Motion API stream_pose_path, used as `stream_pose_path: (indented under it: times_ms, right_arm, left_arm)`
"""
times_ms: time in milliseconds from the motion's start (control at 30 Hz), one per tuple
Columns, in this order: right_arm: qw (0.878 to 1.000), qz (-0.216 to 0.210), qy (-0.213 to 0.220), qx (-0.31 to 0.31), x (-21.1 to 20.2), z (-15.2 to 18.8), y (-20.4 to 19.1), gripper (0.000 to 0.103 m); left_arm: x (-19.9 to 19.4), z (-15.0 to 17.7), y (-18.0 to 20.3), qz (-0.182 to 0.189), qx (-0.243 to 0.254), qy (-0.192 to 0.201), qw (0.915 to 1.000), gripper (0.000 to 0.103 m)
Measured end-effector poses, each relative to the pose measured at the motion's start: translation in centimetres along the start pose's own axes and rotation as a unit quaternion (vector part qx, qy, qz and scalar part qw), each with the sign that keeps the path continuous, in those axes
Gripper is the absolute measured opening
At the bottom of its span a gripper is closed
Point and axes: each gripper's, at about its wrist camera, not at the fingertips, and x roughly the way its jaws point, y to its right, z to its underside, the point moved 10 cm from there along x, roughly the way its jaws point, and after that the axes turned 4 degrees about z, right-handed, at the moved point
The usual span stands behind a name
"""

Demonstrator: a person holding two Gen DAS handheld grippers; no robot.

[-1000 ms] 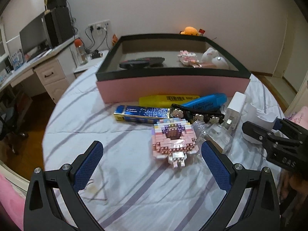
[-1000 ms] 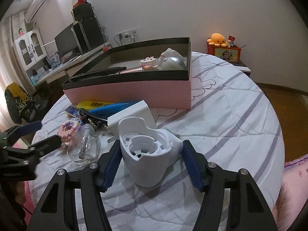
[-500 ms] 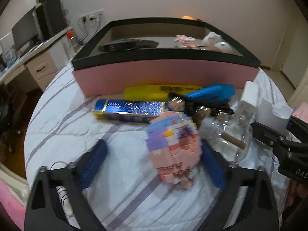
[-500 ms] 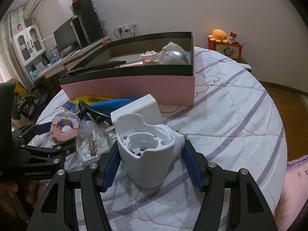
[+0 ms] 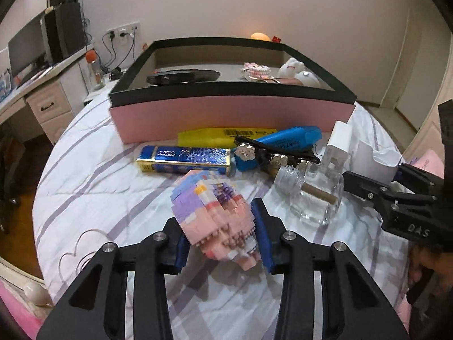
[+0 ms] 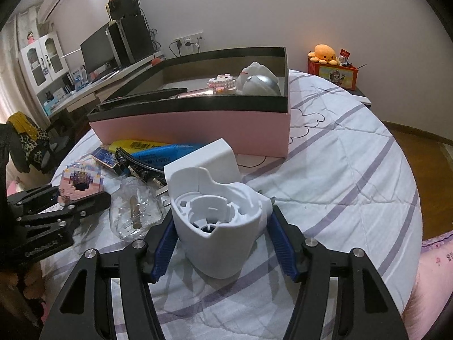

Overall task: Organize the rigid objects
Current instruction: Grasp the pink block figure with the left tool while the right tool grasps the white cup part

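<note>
A pink and purple brick figure (image 5: 212,212) is tilted up off the bedsheet between the blue pads of my left gripper (image 5: 220,243). The jaws are closing and both pads press on its sides. In the right wrist view the same figure (image 6: 82,181) shows at the left gripper's (image 6: 76,201) tips. My right gripper (image 6: 222,240) is shut on a white plastic cup-shaped holder (image 6: 218,226) that rests on the sheet. A pink box with a black rim (image 5: 232,113) stands behind the pile and holds a black remote (image 5: 184,76), a small brick toy (image 5: 256,70) and a white round toy (image 5: 297,70).
In front of the box lie a yellow pack (image 5: 226,137), a blue marker (image 5: 288,138), a blue foil box (image 5: 184,160), a black flowered hair clip (image 5: 271,154), a clear glass bottle (image 5: 314,195) and a white charger (image 5: 341,138). A desk with a monitor (image 5: 25,53) stands left.
The left jaws went from wide open to closed around the brick figure, which has tipped up from lying flat. The right gripper keeps its hold on the white holder.
</note>
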Motion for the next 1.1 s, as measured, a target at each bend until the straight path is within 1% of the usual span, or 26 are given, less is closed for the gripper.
stream_pose_path:
  times_ms: [133, 200, 333, 467, 533, 667, 733, 767, 800, 867, 1000, 1100]
  right_arm:
    - [1.0, 0.0, 0.007, -0.001, -0.3, 0.0, -0.2, 0.063]
    - [1.0, 0.002, 0.007, -0.003, -0.4, 0.1, -0.3, 0.063]
    - [1.0, 0.007, 0.008, -0.006, -0.9, 0.6, -0.5, 0.063]
    - [1.0, 0.01, 0.009, -0.007, -1.0, 0.9, -0.6, 0.062]
    - [1.0, 0.013, 0.008, -0.009, -0.9, 0.8, -0.6, 0.062]
    - [1.0, 0.014, 0.006, -0.011, -0.8, 0.8, -0.5, 0.062]
    - [1.0, 0.014, 0.006, -0.012, -0.8, 0.8, -0.5, 0.063]
    - [1.0, 0.014, 0.006, -0.012, -0.8, 0.8, -0.5, 0.063]
    - [1.0, 0.013, 0.006, -0.011, -0.8, 0.8, -0.5, 0.062]
    - [1.0, 0.013, 0.006, -0.012, -0.7, 0.8, -0.6, 0.062]
    - [1.0, 0.014, 0.012, -0.011, -0.8, 0.7, -0.5, 0.063]
    - [1.0, 0.014, 0.018, -0.008, -1.1, 0.7, -0.5, 0.063]
  left_arm:
    - [-1.0, 0.3, -0.8, -0.001, -0.009, 0.007, 0.9999, 0.038]
    - [-1.2, 0.8, -1.1, -0.003, -0.009, 0.001, 1.0, 0.036]
    - [-1.9, 2.1, -1.5, 0.004, -0.004, -0.001, 1.0, 0.036]
    - [-2.0, 2.6, -2.7, 0.006, -0.03, -0.003, 0.9995, 0.037]
    - [-1.9, 2.6, -2.7, 0.01, -0.038, -0.002, 0.9992, 0.039]
    - [-1.8, 2.5, -2.4, 0.02, -0.047, 0.0, 0.9987, 0.056]
    - [-1.7, 2.4, -2.4, 0.009, -0.042, 0.004, 0.9991, 0.053]
    - [-1.6, 2.3, -2.5, 0.005, -0.042, 0.004, 0.9991, 0.043]
    - [-1.6, 2.3, -2.7, 0.0, -0.042, 0.004, 0.9991, 0.036]
    - [-1.6, 2.1, -2.9, 0.009, -0.047, 0.005, 0.9988, 0.036]
    - [-2.0, 2.1, -3.0, 0.004, -0.042, 0.009, 0.9991, 0.036]
    - [-2.8, 1.6, -2.9, 0.004, -0.04, 0.02, 0.999, 0.036]
